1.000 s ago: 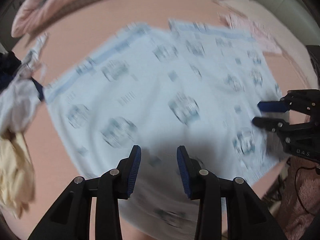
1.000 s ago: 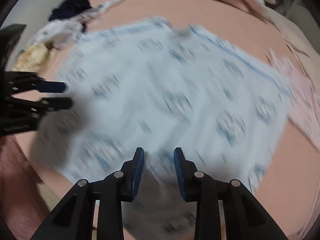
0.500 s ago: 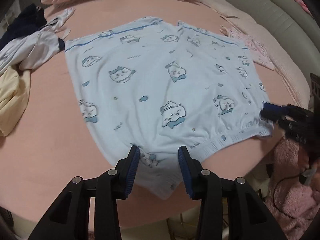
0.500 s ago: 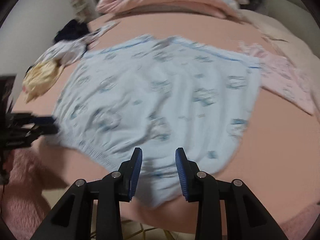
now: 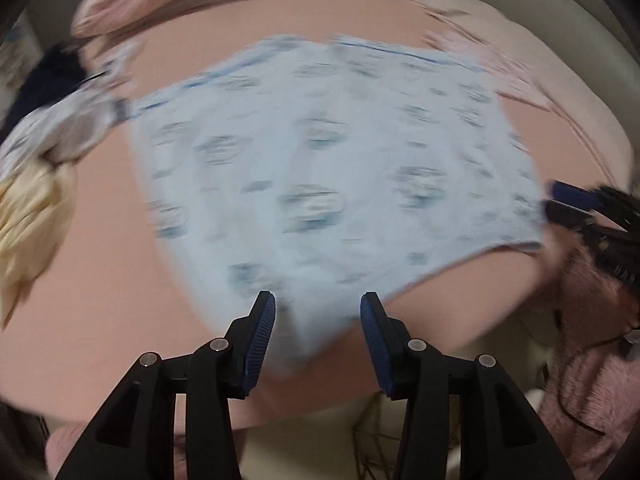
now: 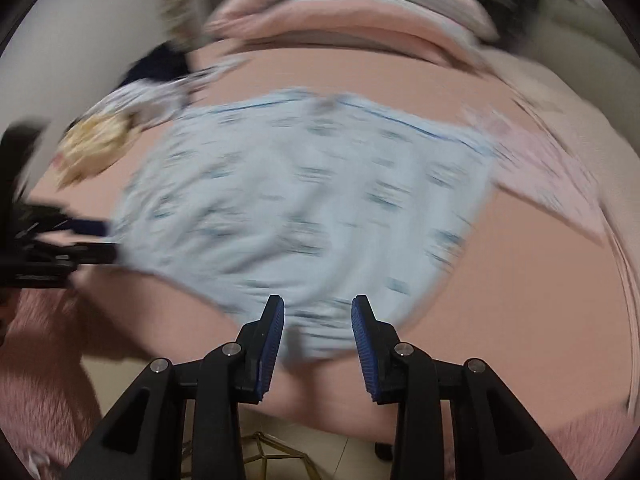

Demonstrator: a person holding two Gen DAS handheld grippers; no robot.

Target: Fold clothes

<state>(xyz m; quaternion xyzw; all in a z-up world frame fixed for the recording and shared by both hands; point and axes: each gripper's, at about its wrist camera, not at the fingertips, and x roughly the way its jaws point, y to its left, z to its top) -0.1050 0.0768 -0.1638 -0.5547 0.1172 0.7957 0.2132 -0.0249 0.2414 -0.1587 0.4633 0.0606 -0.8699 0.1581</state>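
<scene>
Light blue shorts with a cat print (image 5: 320, 184) lie flat on the pink bed sheet (image 5: 100, 280), waistband toward me; they also show in the right wrist view (image 6: 304, 208). My left gripper (image 5: 318, 312) is open, its jaws either side of the waistband's left corner, nothing held. My right gripper (image 6: 318, 316) is open over the waistband's right corner. Each gripper shows in the other's view, the right (image 5: 560, 202) and the left (image 6: 94, 240), both at the shorts' edge. Both views are blurred by motion.
A pile of white, navy and yellow clothes (image 5: 36, 168) lies at the left of the bed. A pink garment (image 6: 552, 172) lies to the right of the shorts. Pink pillows (image 6: 352, 12) lie at the back. The bed's front edge (image 5: 320, 404) is just below the grippers.
Both grippers have pulled back toward the bed's near edge and stay open. The shorts lie flat as before. The views are blurred again after a sharp left frame.
</scene>
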